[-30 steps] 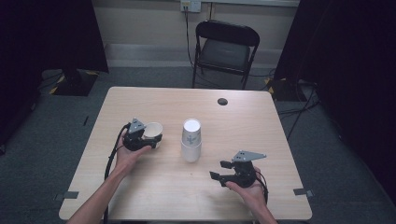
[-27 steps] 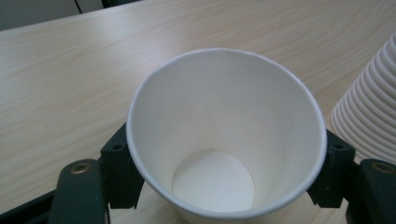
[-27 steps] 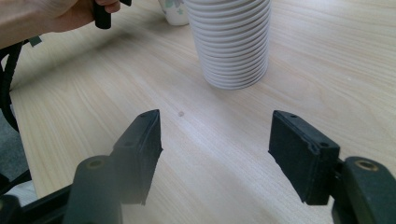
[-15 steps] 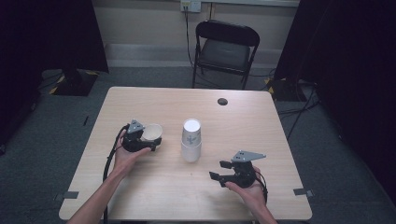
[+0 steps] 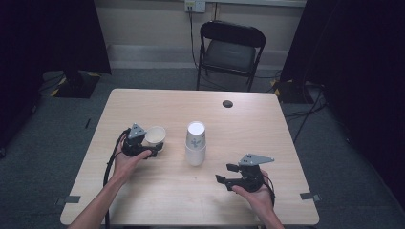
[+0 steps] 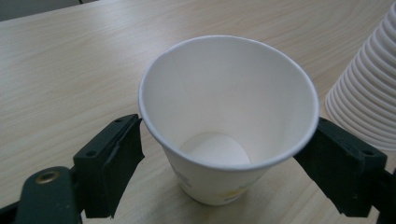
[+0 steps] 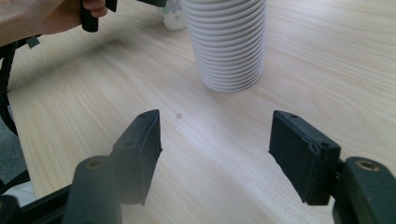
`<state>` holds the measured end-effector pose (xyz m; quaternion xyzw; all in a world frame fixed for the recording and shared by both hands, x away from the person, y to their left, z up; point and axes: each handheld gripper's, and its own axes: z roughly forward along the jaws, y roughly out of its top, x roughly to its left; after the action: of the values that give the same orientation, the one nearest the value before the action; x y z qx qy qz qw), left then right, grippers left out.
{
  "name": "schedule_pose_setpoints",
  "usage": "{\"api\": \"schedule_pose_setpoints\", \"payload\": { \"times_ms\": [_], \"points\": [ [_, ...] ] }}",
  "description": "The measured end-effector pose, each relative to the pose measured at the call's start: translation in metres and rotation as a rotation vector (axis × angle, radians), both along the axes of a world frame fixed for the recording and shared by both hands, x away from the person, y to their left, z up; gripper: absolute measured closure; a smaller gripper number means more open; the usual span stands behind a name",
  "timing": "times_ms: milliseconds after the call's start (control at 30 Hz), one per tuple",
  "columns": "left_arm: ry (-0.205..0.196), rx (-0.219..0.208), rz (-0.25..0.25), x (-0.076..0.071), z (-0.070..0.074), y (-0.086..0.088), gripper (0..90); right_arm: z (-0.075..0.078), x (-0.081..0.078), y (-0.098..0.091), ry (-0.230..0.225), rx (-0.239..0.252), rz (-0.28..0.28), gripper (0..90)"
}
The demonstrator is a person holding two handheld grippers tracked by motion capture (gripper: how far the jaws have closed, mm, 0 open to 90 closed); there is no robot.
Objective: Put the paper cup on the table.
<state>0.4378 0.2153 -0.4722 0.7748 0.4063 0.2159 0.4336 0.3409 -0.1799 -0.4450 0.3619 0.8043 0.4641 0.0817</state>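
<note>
- Pale wood table (image 5: 143, 200) under dim room light, a black folding chair (image 5: 230, 47) standing at twelve o'clock beyond its far edge.
- At centre rests the upside-down stack of paper cups (image 5: 196, 142); one single cup (image 5: 155, 136) stands upright at its nine o'clock, apparently taken from the stack and set down.
- Left gripper (image 5: 152, 149) has just been opening: its jaws flank the single cup (image 6: 224, 121), the left pad clear of the wall, so the release looks complete.
- Right gripper (image 5: 225, 172) waits at five o'clock of the stack, jaws spread and empty.
- Many cups remain stacked (image 7: 229, 42); further separating looks likely.
</note>
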Motion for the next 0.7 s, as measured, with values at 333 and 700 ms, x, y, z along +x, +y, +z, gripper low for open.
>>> {"api": "schedule_pose_setpoints", "payload": {
  "times_ms": [333, 700],
  "points": [
    [0.025, 0.005, 0.004, -0.011, 0.010, 0.006, 15.7, -0.001, 0.001, 0.000, 0.001, -0.003, -0.002, 34.1],
    [0.035, -0.020, 0.026, -0.033, 0.022, 0.020, 15.9, 0.000, 0.003, -0.003, -0.001, 0.002, -0.019, 32.9]
  ]
}}
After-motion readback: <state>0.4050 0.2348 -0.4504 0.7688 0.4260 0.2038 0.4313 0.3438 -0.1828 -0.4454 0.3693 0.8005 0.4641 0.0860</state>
